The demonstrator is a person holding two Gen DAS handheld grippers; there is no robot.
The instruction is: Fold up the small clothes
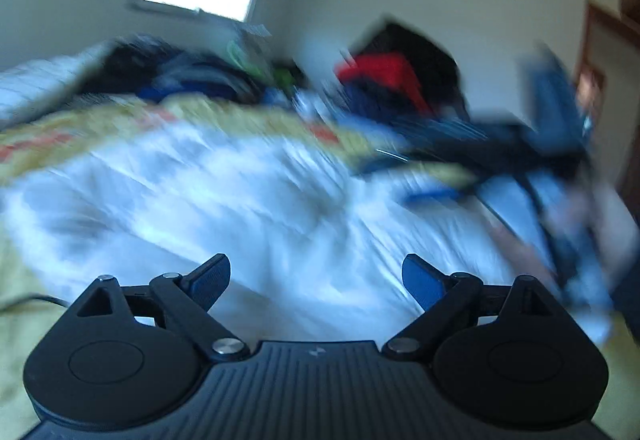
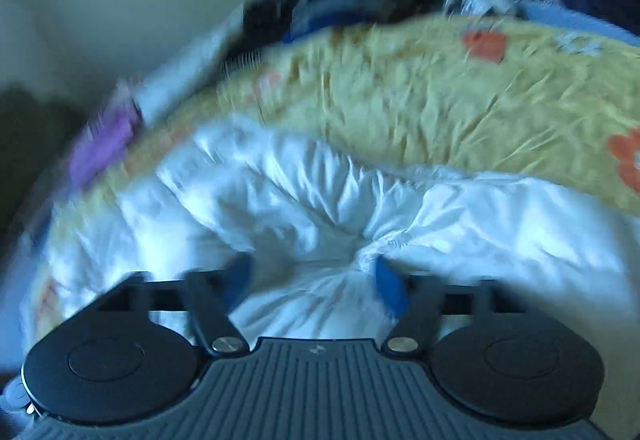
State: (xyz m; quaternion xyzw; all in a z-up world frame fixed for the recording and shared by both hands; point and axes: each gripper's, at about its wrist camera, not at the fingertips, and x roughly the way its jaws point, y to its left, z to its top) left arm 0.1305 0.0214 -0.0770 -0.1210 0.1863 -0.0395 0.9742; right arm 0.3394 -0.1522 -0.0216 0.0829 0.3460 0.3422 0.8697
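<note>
On yellow bedspread (image 2: 440,108): white garment (image 2: 320,208), bunched at 12 o'clock of our right gripper (image 2: 314,282). Left gripper (image 1: 316,280), right gripper: both released, empty. Between folds; next, regrasp an edge.

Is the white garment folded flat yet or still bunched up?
Still bunched: the white garment lies in creases gathered to a pucker on the yellow floral sheet. Blur hides its edges.

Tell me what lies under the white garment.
The white garment lies crumpled on a yellow bedsheet with orange flowers, which shows along its far and left edges. Whatever is directly beneath the garment's middle is covered, and blur hides finer detail.
</note>
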